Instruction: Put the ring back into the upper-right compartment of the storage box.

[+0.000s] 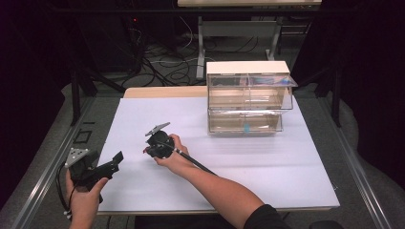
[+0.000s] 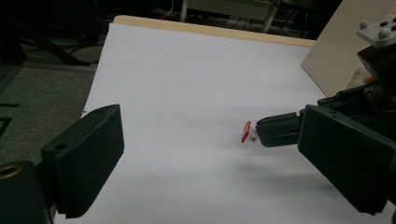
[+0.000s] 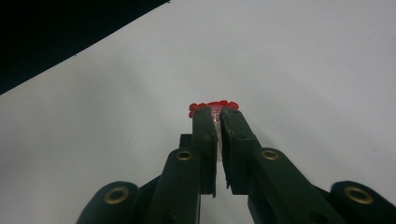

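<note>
Done: right gripper [image 3: 218, 114] clamped on small red-capped clear piece [image 3: 214, 106], lifted near desk's [image 1: 267, 167] left-centre | Left: deliver, perhaps to clear drawer box [image 1: 248, 98] at far edge | left gripper [image 2: 187, 154] jaws apart, empty.

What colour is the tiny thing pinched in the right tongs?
Red, with a clear part: the small piece pinched in the right tongs, best seen in the right gripper view.

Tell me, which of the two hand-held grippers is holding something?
The right hand-held gripper, jaws shut on a small red piece. The left hand-held gripper stands open, holding nothing.
</note>
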Tool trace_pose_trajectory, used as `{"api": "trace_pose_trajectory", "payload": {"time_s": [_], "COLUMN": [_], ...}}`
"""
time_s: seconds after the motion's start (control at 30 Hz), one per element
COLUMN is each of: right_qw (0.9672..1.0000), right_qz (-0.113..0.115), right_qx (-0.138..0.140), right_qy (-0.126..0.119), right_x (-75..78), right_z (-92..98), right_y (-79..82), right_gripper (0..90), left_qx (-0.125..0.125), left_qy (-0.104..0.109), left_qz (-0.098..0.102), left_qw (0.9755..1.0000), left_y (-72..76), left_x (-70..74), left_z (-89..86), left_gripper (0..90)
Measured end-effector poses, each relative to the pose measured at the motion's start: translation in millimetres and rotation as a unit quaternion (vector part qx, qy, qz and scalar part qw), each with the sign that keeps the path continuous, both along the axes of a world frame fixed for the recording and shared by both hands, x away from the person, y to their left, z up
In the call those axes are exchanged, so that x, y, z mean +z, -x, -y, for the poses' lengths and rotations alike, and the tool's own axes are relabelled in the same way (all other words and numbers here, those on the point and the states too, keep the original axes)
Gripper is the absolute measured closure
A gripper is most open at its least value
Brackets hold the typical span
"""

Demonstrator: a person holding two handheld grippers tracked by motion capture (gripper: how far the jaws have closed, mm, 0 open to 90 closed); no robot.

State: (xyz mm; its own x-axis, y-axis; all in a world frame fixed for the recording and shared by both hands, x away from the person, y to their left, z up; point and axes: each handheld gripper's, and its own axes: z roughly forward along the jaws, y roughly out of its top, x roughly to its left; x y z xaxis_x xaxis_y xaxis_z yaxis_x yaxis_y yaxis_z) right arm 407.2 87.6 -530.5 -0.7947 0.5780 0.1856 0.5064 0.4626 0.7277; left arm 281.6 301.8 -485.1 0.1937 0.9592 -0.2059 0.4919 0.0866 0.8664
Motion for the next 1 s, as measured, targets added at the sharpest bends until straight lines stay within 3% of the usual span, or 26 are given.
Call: {"api": "trace_pose_trajectory", "payload": {"time_s": [0.1, 0.13, 0.17, 0.2, 0.3, 0.37, 0.5, 1.0], "right_qw": [1.0000, 0.9999, 1.0000, 0.9999, 0.9999, 0.9999, 0.9999, 0.9996], "right_qz": [-0.002, 0.007, -0.003, 0.002, -0.002, 0.010, -0.004, -0.001], "right_qx": [-0.006, 0.006, -0.006, -0.015, -0.013, -0.013, -0.016, -0.029], "right_qy": [0.001, 0.006, 0.004, -0.002, 0.003, -0.005, 0.002, -0.002], "right_x": [3.2, 4.1, 6.0, 6.1, 11.5, 12.9, 19.6, 37.5], "right_z": [3.7, 6.1, 7.0, 7.5, 13.2, 16.1, 23.7, 53.9], "right_y": [-0.3, -2.8, -1.1, -1.2, -2.2, -4.5, -5.6, -6.1], "right_gripper": [85.3, 85.3, 85.3, 85.3, 85.3, 85.3, 85.3, 85.3], "left_qx": [0.001, -0.002, -0.002, 0.000, -0.001, -0.004, -0.004, -0.009], "left_qy": [0.001, -0.001, -0.001, 0.003, 0.001, -0.001, 0.000, -0.001], "left_qz": [0.004, 0.001, 0.001, 0.002, 0.003, -0.001, 0.000, -0.003], "left_qw": [1.0000, 1.0000, 1.0000, 1.0000, 1.0000, 1.0000, 1.0000, 1.0000], "left_y": [-1.0, -1.1, -1.1, -1.4, -2.1, -2.2, -3.2, -6.2], "left_x": [-0.5, -0.2, -0.2, -0.6, -0.7, -0.3, -0.4, -1.2], "left_z": [0.9, 0.6, 0.6, 1.9, 2.3, 2.2, 3.0, 6.3], "left_gripper": [7.0, 7.0, 7.0, 7.0, 7.1, 7.0, 7.0, 7.0]}}
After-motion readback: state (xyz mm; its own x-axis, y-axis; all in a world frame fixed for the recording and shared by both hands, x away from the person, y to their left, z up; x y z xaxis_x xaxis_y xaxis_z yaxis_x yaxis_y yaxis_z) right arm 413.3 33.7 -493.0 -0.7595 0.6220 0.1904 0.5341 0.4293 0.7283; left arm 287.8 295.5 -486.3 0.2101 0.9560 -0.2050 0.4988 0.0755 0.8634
